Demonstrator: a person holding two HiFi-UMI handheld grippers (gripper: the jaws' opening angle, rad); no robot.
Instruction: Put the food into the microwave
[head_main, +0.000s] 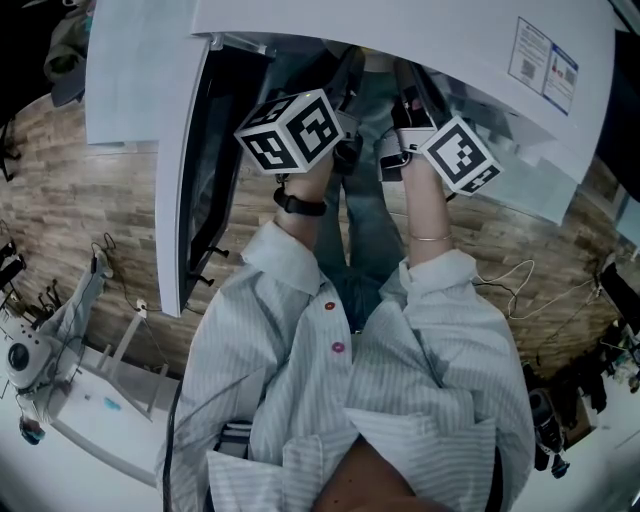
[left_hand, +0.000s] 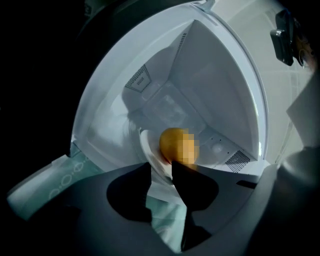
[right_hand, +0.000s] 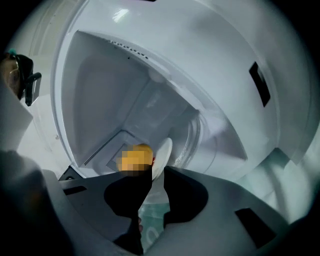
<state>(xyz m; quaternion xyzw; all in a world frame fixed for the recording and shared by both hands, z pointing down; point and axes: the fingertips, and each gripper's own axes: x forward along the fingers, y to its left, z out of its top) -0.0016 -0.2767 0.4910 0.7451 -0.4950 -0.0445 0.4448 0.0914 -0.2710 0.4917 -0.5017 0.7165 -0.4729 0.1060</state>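
Since the left tongs (left_hand: 161, 169) and right tongs (right_hand: 157, 172) stand part-open, unclamped, around opposite rims of the white plate (left_hand: 146, 146) inside the microwave (left_hand: 220, 90), I judge it stiff, light, breakable, its orange food (left_hand: 170, 142) roll-prone: grip those rims, level.

Dark jaws of the left gripper (left_hand: 161, 168) hide the plate (left_hand: 148, 149) (near rim only).
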